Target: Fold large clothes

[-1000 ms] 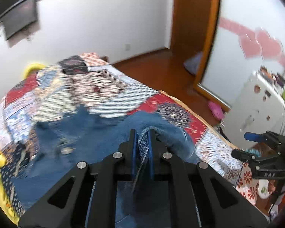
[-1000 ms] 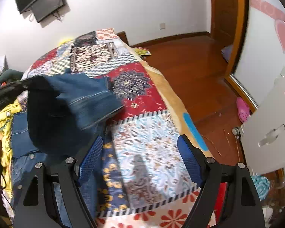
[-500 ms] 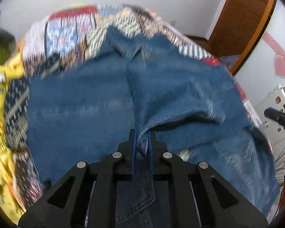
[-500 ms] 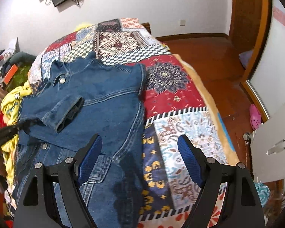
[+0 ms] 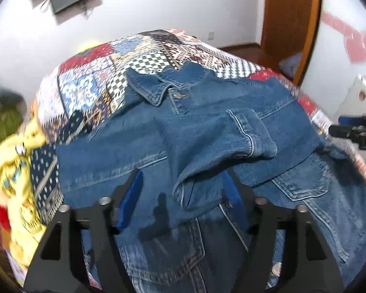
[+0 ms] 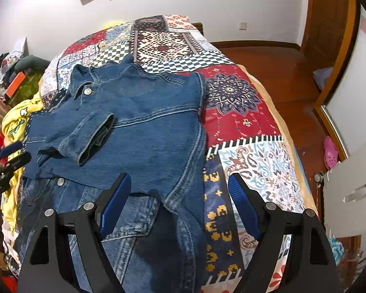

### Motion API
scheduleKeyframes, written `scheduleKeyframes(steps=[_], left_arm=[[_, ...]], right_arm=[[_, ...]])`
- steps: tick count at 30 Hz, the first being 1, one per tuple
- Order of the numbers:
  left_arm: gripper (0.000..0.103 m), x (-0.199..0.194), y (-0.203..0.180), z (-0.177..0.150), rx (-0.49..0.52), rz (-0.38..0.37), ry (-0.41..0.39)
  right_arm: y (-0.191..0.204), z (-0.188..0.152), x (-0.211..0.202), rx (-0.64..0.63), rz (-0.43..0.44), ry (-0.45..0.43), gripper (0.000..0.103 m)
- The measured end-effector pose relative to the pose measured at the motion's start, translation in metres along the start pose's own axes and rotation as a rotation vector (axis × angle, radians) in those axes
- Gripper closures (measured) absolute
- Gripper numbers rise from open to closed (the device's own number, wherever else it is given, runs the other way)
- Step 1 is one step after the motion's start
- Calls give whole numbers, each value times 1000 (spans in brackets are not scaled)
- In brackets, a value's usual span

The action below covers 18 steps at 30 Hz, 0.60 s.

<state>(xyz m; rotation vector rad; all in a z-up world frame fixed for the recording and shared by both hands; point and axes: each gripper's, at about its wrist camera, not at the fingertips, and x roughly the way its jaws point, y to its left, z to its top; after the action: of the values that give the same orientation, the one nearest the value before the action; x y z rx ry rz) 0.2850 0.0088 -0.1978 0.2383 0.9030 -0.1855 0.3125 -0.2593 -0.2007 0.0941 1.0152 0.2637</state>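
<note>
The denim jacket lies spread across the middle of the frame on the patchwork bed, one sleeve folded in over its chest. My left gripper is opening above that sleeve with nothing pinched between its jaws; my right gripper hangs apart and empty over the jacket's right edge. I judge the sleeve fold just laid, so next I need a grip on the other side to fold it in.
</note>
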Motion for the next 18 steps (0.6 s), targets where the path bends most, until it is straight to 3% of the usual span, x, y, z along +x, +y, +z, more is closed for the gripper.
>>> scheduleKeyframes(steps=[7,11,13,18], left_arm=[[31,52,-46,9,266,93,80],[31,68,-73,11,394,155,45],[31,70,-81,15,410,148,28],[70,77,-95,31,380,37,21]], right_arm=[[7,1,7,-31,6,13,24],[3,1,12,-18,15,26,24],[1,2,14,-10,17,31,24],[-4,2,18,12,15,47,24]])
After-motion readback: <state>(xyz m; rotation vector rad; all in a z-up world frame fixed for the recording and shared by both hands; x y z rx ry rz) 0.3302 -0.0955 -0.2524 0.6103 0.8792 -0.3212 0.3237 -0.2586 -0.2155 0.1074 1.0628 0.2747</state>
